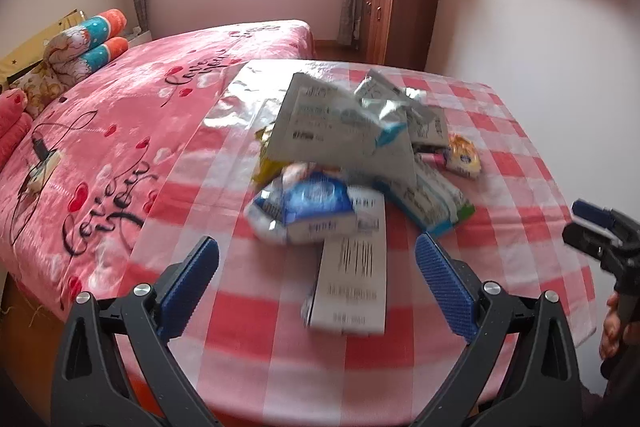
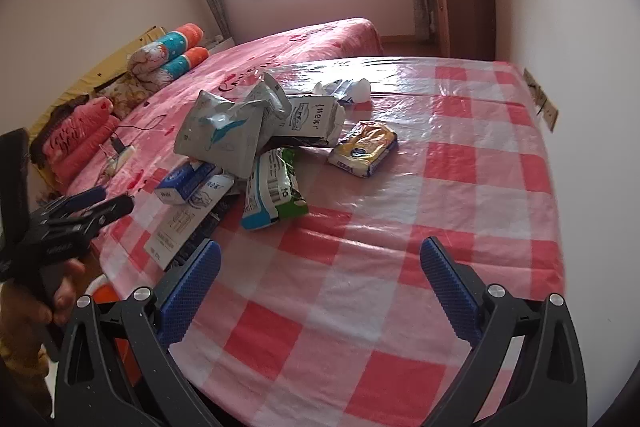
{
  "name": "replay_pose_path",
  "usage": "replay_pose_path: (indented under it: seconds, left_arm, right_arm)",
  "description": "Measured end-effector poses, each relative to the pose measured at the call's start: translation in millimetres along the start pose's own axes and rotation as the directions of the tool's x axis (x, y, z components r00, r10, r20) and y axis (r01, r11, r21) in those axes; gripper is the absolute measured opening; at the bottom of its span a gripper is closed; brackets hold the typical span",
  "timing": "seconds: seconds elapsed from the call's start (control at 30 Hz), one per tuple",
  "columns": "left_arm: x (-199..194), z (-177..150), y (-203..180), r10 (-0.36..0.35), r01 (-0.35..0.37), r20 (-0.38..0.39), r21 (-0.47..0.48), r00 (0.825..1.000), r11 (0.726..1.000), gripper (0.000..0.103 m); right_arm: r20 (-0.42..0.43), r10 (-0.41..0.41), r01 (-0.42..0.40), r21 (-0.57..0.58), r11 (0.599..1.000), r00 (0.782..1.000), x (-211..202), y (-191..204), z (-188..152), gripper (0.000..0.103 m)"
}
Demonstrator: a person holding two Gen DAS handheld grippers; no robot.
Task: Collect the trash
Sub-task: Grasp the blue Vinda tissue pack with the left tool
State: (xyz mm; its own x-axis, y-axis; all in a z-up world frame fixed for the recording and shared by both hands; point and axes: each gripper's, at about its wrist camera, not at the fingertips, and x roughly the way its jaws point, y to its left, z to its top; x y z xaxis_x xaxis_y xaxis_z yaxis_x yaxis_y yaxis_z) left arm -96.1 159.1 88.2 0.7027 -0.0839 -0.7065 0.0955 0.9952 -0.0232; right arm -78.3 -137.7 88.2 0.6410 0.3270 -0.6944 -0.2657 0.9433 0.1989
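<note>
A heap of trash lies on the red-and-white checked table (image 1: 520, 211). It holds a big grey bag (image 1: 332, 123), a blue-and-white packet (image 1: 304, 211), a long white printed carton (image 1: 352, 279) and a yellow packet (image 1: 464, 151). My left gripper (image 1: 316, 243) is open, its blue pads either side of the carton's near end, nothing held. My right gripper (image 2: 320, 246) hangs open over bare cloth, short of a green-and-blue packet (image 2: 276, 195) and the yellow packet (image 2: 364, 147). Each gripper appears at the edge of the other's view: the right gripper (image 1: 572, 219), the left gripper (image 2: 116, 199).
A bed with a pink blanket (image 1: 120, 131) adjoins the table on the left, with rolled pillows (image 1: 92, 47) and a charger with cable (image 2: 118, 147). A wooden cabinet (image 1: 396, 15) stands at the back; a wall socket (image 2: 540, 99) is right of the table. A hand (image 2: 64, 295) grips the left tool.
</note>
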Motion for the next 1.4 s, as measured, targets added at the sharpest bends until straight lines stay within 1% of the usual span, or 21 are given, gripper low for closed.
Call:
replay_pose_path:
  seconds: [0.07, 0.17, 0.2, 0.27, 0.33, 0.4, 0.57, 0.6, 0.63, 0.7, 0.77, 0.87, 0.93, 0.97, 1.03, 1.1, 1.2, 1.23, 1.3, 1.4]
  left_arm:
    - [10.3, 11.4, 3.2, -0.02, 0.02, -0.013, -0.02, 1.0, 1.0, 0.099]
    - [24.8, 20.0, 7.5, -0.07, 0.068, -0.031, -0.073, 0.997, 0.995, 0.099]
    - [30.8, 21.8, 8.9, -0.077, 0.073, -0.041, -0.087, 0.996, 0.993, 0.099]
    - [48.1, 25.2, 11.3, -0.079, 0.07, -0.08, -0.11, 0.994, 0.991, 0.099]
    - [60.6, 26.7, 12.2, -0.076, 0.064, -0.102, -0.113, 0.992, 0.992, 0.099]
    - [72.7, 27.6, 14.2, -0.053, 0.039, -0.121, -0.115, 0.991, 0.993, 0.099]
    - [87.4, 29.5, 21.1, -0.036, 0.017, -0.135, -0.137, 0.99, 0.99, 0.097]
    - [89.9, 29.5, 21.4, -0.031, 0.012, -0.139, -0.135, 0.99, 0.991, 0.093]
    - [92.2, 29.4, 21.2, -0.027, 0.008, -0.145, -0.132, 0.989, 0.991, 0.087]
    - [96.0, 28.9, 22.0, -0.024, 0.003, -0.155, -0.134, 0.988, 0.991, 0.081]
    - [97.9, 28.0, 23.6, -0.038, 0.015, -0.151, -0.15, 0.988, 0.989, 0.078]
    - [99.1, 26.7, 23.7, -0.051, 0.027, -0.148, -0.159, 0.988, 0.987, 0.069]
    - [99.4, 26.4, 21.2, -0.06, 0.035, -0.147, -0.162, 0.987, 0.986, 0.057]
    - [99.5, 26.0, 20.5, -0.065, 0.041, -0.147, -0.166, 0.987, 0.985, 0.054]
    - [98.2, 24.8, 18.9, -0.062, 0.037, -0.139, -0.172, 0.988, 0.984, 0.053]
    - [97.2, 23.8, 18.1, -0.062, 0.038, -0.131, -0.178, 0.989, 0.983, 0.053]
    - [95.2, 21.3, 18.6, -0.067, 0.043, -0.122, -0.192, 0.99, 0.98, 0.053]
    - [94.2, 20.2, 18.9, -0.068, 0.044, -0.119, -0.197, 0.991, 0.979, 0.053]
    - [92.0, 18.5, 20.2, -0.071, 0.046, -0.115, -0.206, 0.991, 0.978, 0.053]
    - [85.7, 15.2, 20.6, -0.083, 0.059, -0.107, -0.214, 0.991, 0.975, 0.053]
  right_arm:
    - [-0.003, 0.015, -0.015, 0.01, 1.0, 1.0, 5.5, -4.2, 3.8, 0.099]
    - [-0.019, 0.025, -0.025, 0.021, 0.999, 1.0, 15.5, -8.6, 8.7, 0.099]
    - [-0.025, 0.028, -0.027, 0.022, 0.999, 0.999, 18.8, -9.2, 9.6, 0.099]
    - [-0.039, 0.039, -0.039, 0.022, 0.999, 0.998, 27.4, -9.3, 11.1, 0.099]
    - [-0.054, 0.057, -0.056, 0.022, 0.998, 0.997, 36.3, -7.2, 13.0, 0.099]
    - [-0.061, 0.075, -0.074, 0.018, 0.997, 0.995, 41.9, -4.4, 14.5, 0.099]
    - [-0.067, 0.089, -0.09, -0.016, 0.996, 0.994, 57.3, 1.8, 20.6, 0.099]
    - [-0.068, 0.086, -0.087, -0.017, 0.996, 0.994, 60.9, 0.8, 22.9, 0.099]
    - [-0.069, 0.08, -0.082, -0.014, 0.997, 0.994, 63.5, -0.6, 25.1, 0.099]
    - [-0.067, 0.069, -0.071, -0.014, 0.997, 0.995, 68.2, -5.2, 29.2, 0.099]
    - [-0.067, 0.057, -0.058, -0.012, 0.998, 0.996, 72.7, -9.2, 31.8, 0.099]
    - [-0.072, 0.042, -0.042, 0.001, 0.999, 0.997, 82.2, -18.2, 36.4, 0.099]
    - [-0.08, 0.002, -0.001, 0.018, 1.0, 0.997, 90.6, -26.6, 40.6, 0.099]
    - [-0.081, -0.005, 0.007, 0.026, 1.0, 0.997, 93.7, -29.8, 42.2, 0.099]
    - [-0.082, -0.021, 0.024, 0.038, 0.999, 0.996, 100.0, -35.4, 45.8, 0.099]
    - [-0.102, -0.036, 0.042, 0.061, 0.997, 0.994, 108.8, -40.8, 48.2, 0.099]
    - [-0.115, 0.039, -0.023, 0.132, 0.991, 0.993, 114.2, -44.5, 45.6, 0.099]
    - [-0.117, 0.053, -0.036, 0.135, 0.99, 0.992, 115.2, -42.2, 43.9, 0.099]
    - [-0.114, 0.074, -0.06, 0.125, 0.99, 0.991, 116.3, -35.8, 41.4, 0.099]
    - [-0.11, 0.11, -0.102, 0.078, 0.992, 0.988, 117.1, -15.7, 38.2, 0.099]
